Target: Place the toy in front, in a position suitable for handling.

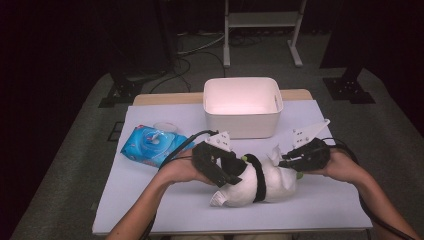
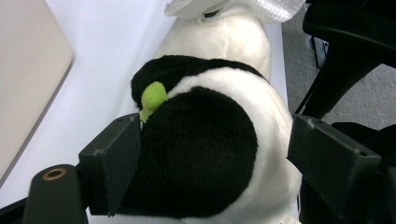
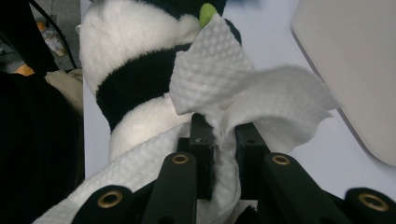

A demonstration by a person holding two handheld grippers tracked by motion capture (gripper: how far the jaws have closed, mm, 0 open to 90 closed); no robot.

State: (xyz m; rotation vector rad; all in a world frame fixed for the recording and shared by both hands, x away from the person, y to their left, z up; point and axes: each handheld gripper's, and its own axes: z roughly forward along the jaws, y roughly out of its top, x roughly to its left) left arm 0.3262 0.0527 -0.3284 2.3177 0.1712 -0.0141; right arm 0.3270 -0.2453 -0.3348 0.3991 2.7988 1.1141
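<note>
A soft black-and-white plush panda toy with small lime-green accents lies on its side on the pale lavender table, near the front edge, between a person's two hands; the left gripper straddles the toy's dark rounded part, its black jaws spread, the near pad just touching the fur and the other standing apart, so nothing is clamped; the right gripper has its jaws pressed together on a white embossed paper towel, which drapes against the toy's white body; behind stand a white rectangular plastic bin and, to the left, a blue wet-wipe packet; the risk, as I judge it, is that the unpinned toy rolls or slides under the wiping pull, or the thin towel tears at the pinch.
</note>
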